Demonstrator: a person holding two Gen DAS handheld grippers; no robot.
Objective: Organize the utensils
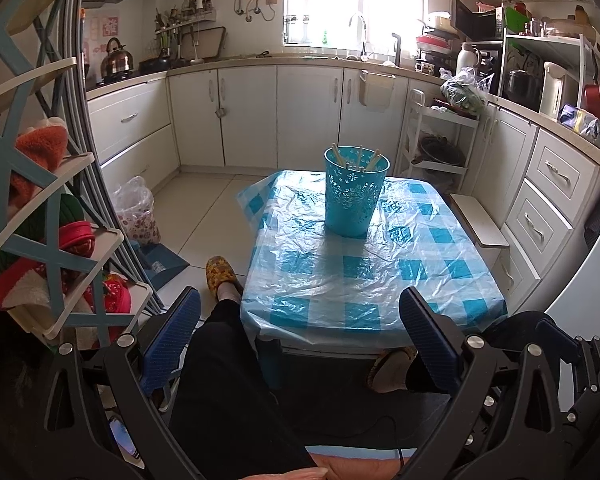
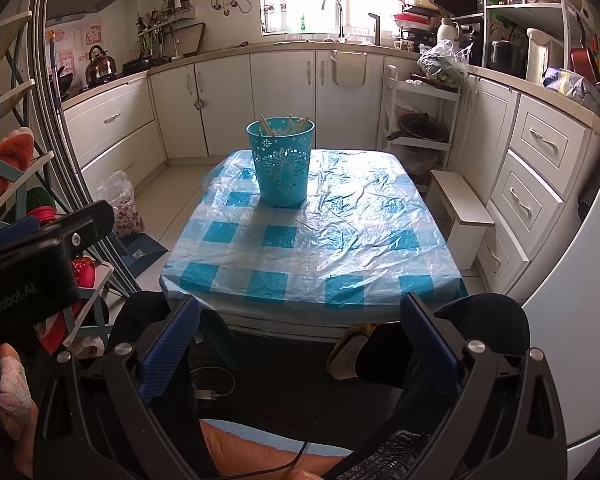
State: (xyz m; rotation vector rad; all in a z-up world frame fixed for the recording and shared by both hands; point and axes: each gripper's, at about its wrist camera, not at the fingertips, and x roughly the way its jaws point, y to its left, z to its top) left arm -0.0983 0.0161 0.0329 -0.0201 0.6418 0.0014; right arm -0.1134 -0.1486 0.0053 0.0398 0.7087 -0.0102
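A turquoise perforated holder (image 1: 356, 192) (image 2: 281, 162) stands upright on the far part of a low table (image 1: 380, 280) (image 2: 340, 240) covered in blue-checked plastic. Several pale chopsticks (image 1: 370, 159) (image 2: 292, 124) stick out of its top. My left gripper (image 1: 300, 320) hangs open over the person's lap, short of the table's near edge, with nothing between its blue fingers (image 1: 172, 340). My right gripper (image 2: 300, 320) is likewise open and empty before the near edge. The left gripper's body (image 2: 40, 264) shows at the left of the right wrist view.
The person's legs and slippered feet (image 1: 220, 274) (image 2: 352, 344) lie beside and under the table. A shelf rack (image 1: 56, 240) with cloths stands at the left, a white stool (image 1: 480, 220) (image 2: 460, 208) at the table's right. Kitchen cabinets (image 1: 260, 112) ring the room.
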